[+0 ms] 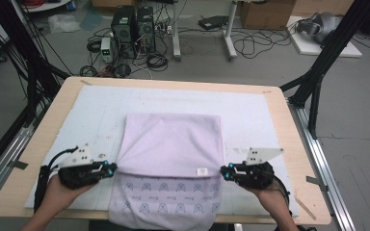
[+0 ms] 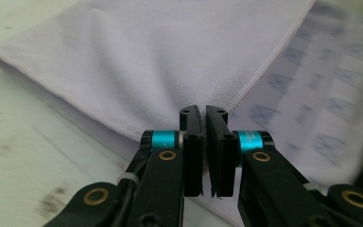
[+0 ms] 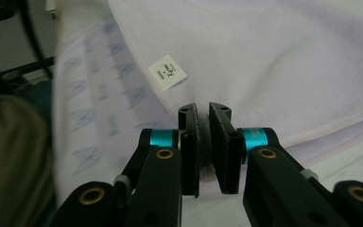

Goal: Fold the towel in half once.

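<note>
A white mat (image 1: 77,115) covers the wooden table (image 1: 291,139), with the lilac towel (image 1: 173,139) at its centre, trailing toward six o'clock. The left gripper (image 1: 112,167) pinches the folded edge at nine o'clock; the right gripper (image 1: 224,172) clamps it at three o'clock.

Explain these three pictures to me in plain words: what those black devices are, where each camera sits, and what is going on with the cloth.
No robot here: a person holds a tool in each hand, the left hand-held gripper and the right hand-held gripper. The wide picture comes from a camera above the person, looking down on the table. The other two come from small cameras riding on each tool, looking along its two black jaws.

On the table lies a white mat, and on it a pale lilac towel folded partway over, its printed side showing near the person. A small white label sits near one corner. Each tool is clamped on a corner of the folded layer's edge, one at each side.
</note>
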